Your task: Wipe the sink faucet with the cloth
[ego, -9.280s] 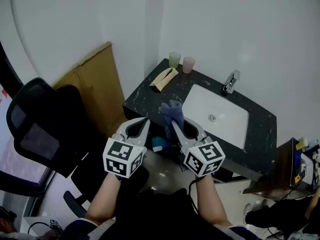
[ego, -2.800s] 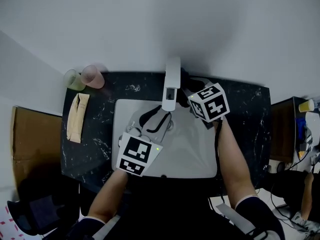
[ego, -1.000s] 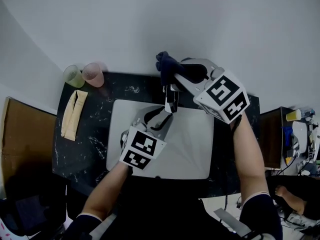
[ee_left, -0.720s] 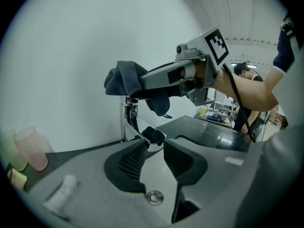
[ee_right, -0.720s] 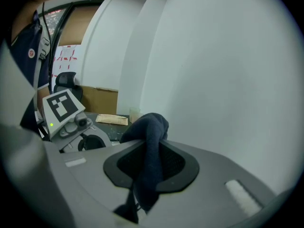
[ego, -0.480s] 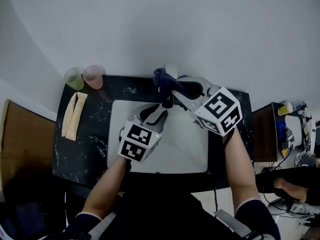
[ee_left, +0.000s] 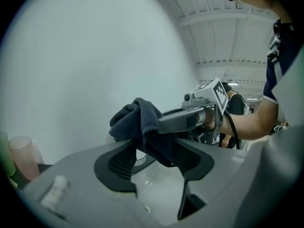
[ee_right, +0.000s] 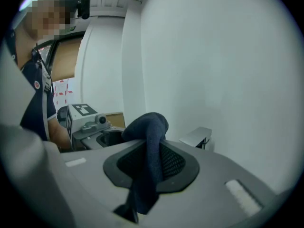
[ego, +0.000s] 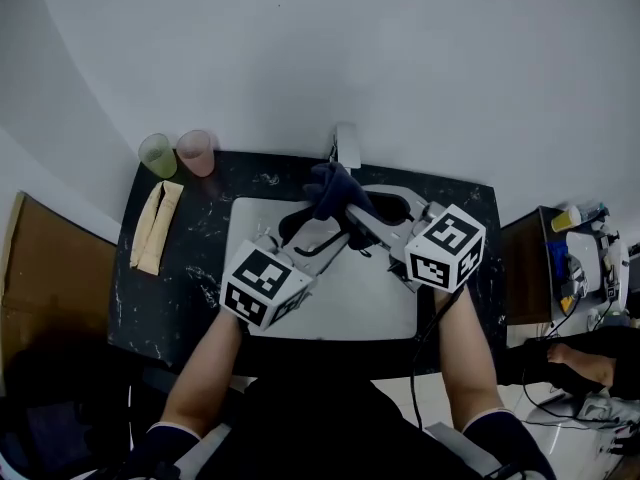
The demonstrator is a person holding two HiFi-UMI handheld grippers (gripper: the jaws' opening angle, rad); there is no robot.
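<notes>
- Pale wall [ego: 300, 48] is seen behind a black marbled counter [ego: 200, 230] into which a white sink [ego: 375, 303] is set.
- A faucet [ego: 347, 148] is mounted at the sink's back edge.
- A dark blue cloth [ego: 335, 190] is held bunched above the rear of the sink, just in front of the faucet; no contact between the two can be made out.
- The cloth is pinched between the jaws of the right gripper [ego: 352, 211], with a tail hanging below the pads.
- The jaws of the left gripper [ego: 318, 230] have just been opening and are spread wide; a fold of the cloth hangs between them unclamped.
- A green cup [ego: 157, 155], a pink cup [ego: 196, 152] and a tan packet [ego: 160, 226] are placed at the counter's left end.
</notes>
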